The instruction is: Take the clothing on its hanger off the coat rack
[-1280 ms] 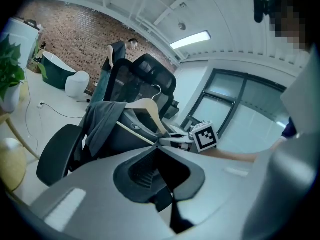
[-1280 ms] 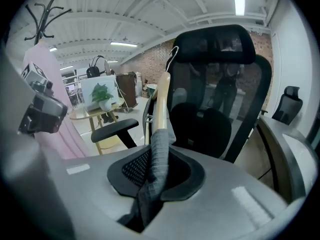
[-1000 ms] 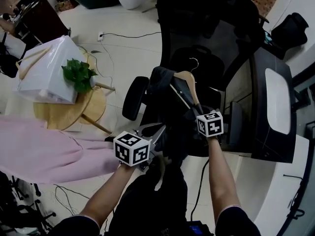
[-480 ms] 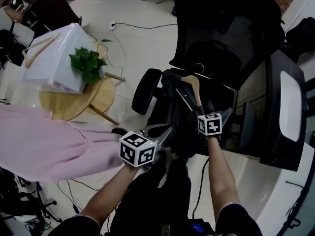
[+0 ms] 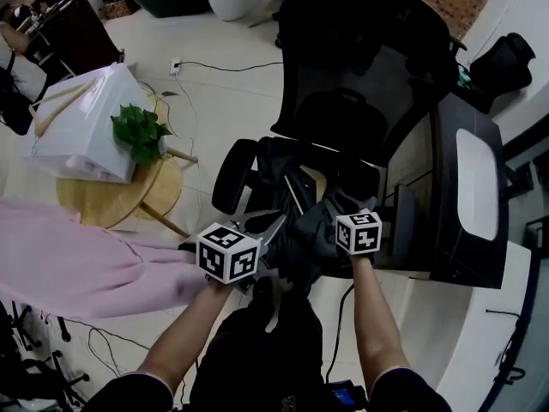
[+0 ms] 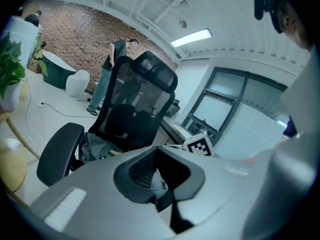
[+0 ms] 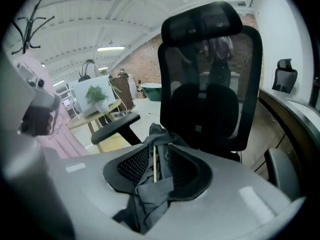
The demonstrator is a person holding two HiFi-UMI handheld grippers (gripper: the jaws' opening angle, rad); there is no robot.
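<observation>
On one chair (image 5: 369, 50): left hand-held gripper (image 6: 159, 178) pinches garment (image 7: 142, 206); right (image 7: 159, 170), just opening, straddles hanger (image 5: 314, 181).

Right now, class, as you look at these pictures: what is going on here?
A person works two handheld grippers over a dark garment on a wooden hanger, which lies draped on the seat of a black office chair. The left gripper pinches a fold of the fabric. The right gripper has just been opening its jaws; cloth and the hanger's bar sit loosely between them.
</observation>
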